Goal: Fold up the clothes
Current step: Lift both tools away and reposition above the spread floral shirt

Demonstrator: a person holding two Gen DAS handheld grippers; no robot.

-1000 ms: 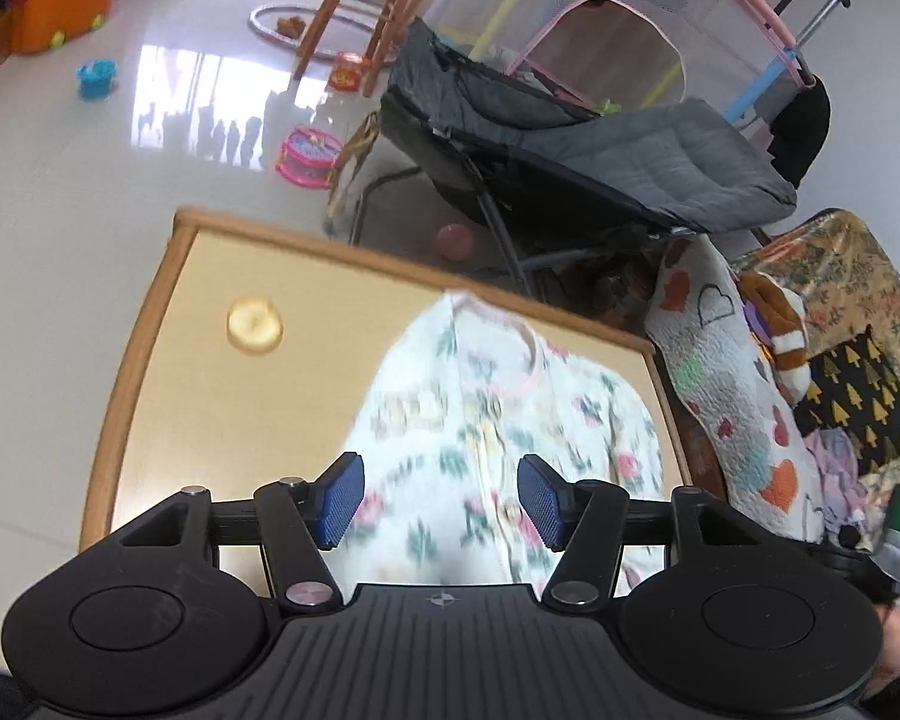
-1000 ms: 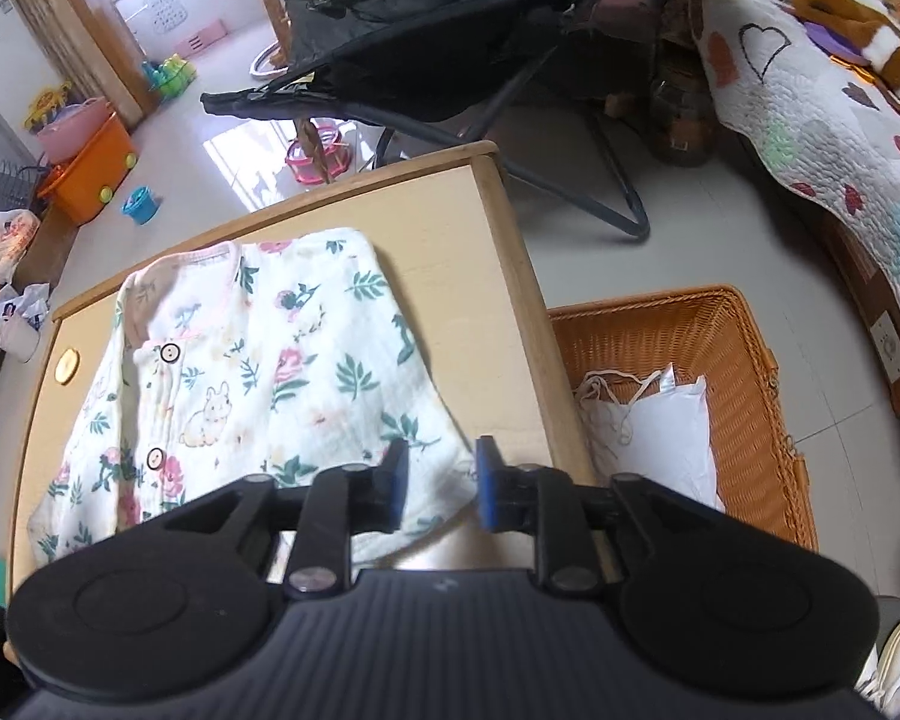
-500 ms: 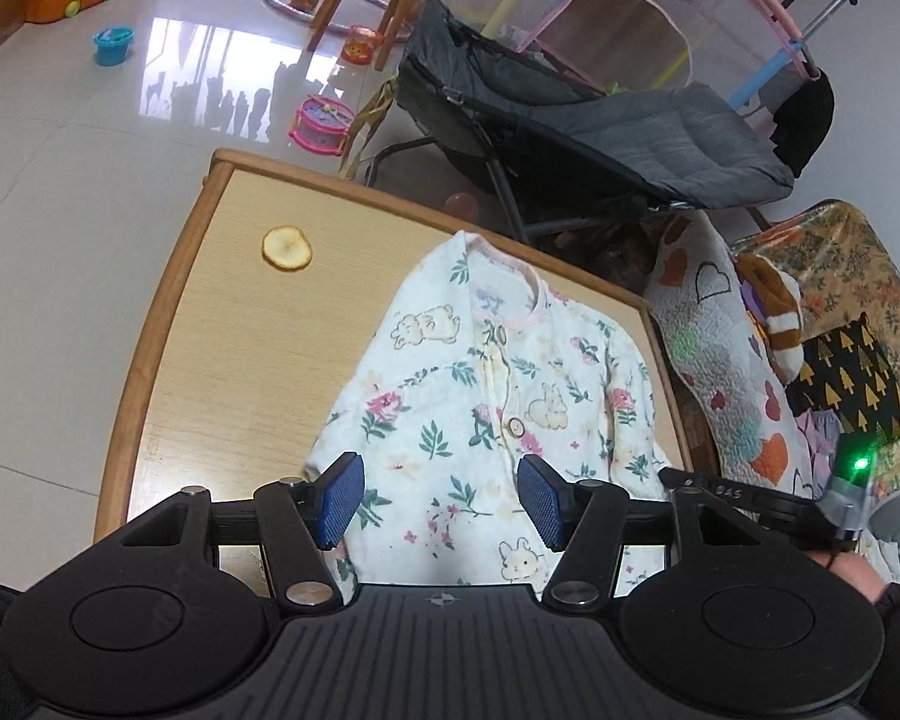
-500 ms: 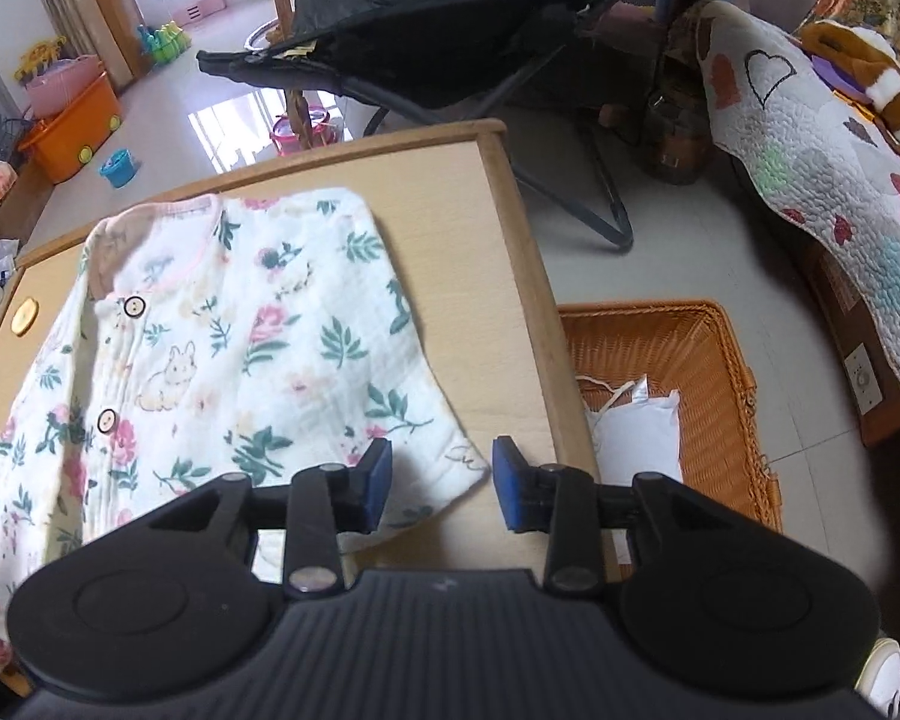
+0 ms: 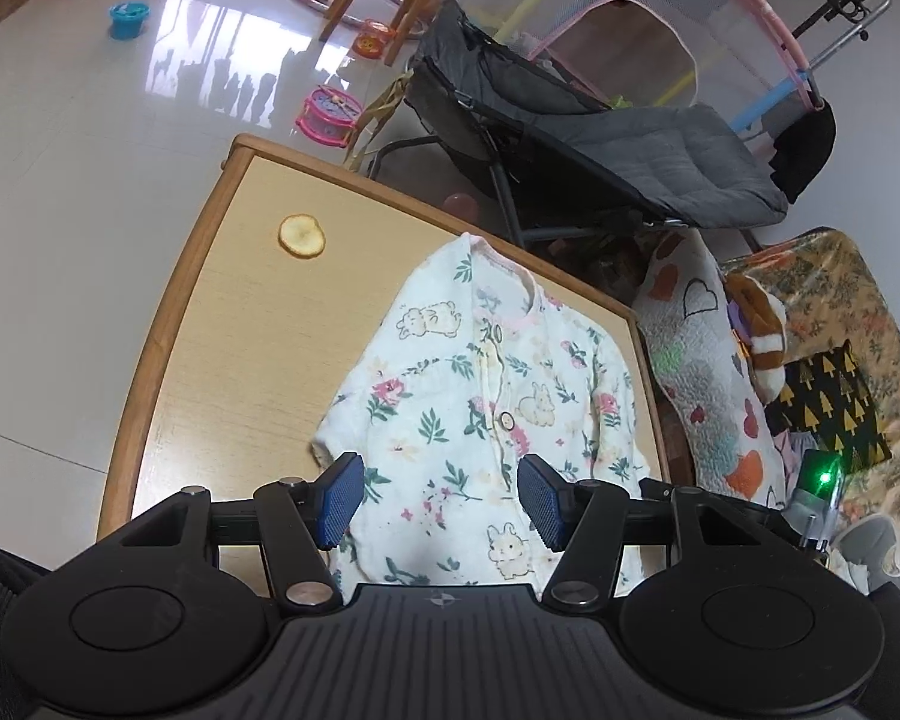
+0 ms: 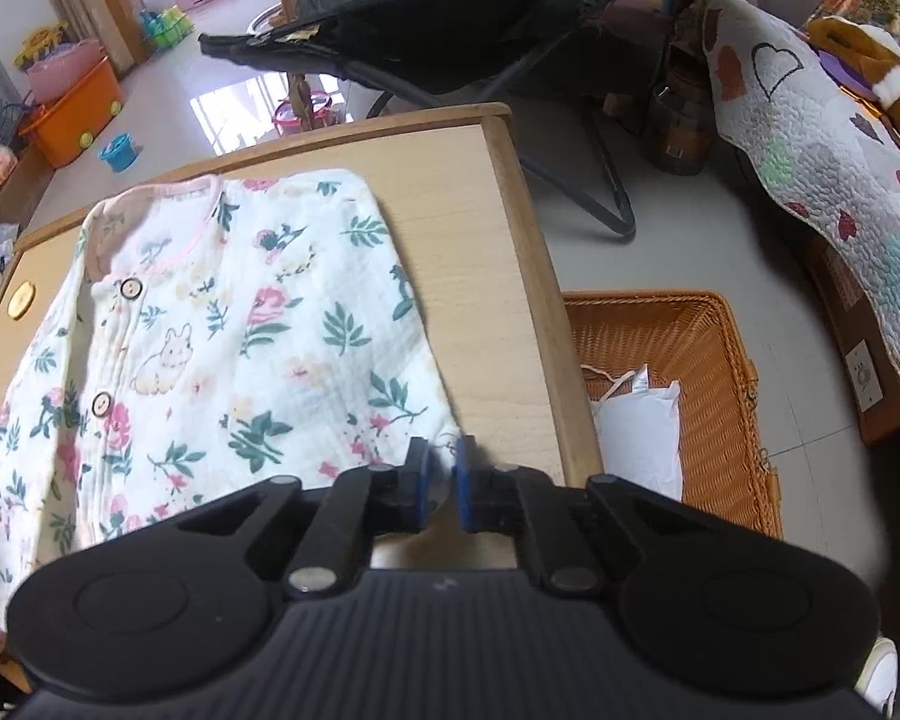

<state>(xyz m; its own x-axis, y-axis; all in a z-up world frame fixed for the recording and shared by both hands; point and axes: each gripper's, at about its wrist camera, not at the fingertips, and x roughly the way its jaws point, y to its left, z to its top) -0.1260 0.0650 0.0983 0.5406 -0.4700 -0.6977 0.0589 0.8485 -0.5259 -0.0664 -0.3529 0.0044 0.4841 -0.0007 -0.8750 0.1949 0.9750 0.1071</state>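
We see a small floral baby shirt (image 6: 222, 324) lying spread flat, front side up, on a light wooden desk (image 6: 468, 192). The shirt is white with green leaves, pink flowers and little rabbits, a pink-trimmed neckline at the far end, and round buttons down its front. It covers the right half of the desk, as the left wrist view shows.

Our right tool (image 6: 442, 483) points steeply down at the near right corner of the shirt, by the desk's right edge. Its blue pads are drawn nearly together, and the sleeve end of the shirt sits pinched between them.

Our left tool (image 5: 441, 501) hovers above the lower part of the shirt with its blue pads set well apart and nothing between them; the fabric lies below, untouched.

A thin round yellowish slice (image 5: 302, 236) rests alone on the bare left part of the desk. On the floor just right of the desk stands a woven orange basket (image 6: 714, 360) holding white cloth (image 6: 636, 420). Beyond the desk stands a dark grey reclining chair (image 5: 618, 138), and a quilt with hearts (image 6: 810, 138) drapes at the right.
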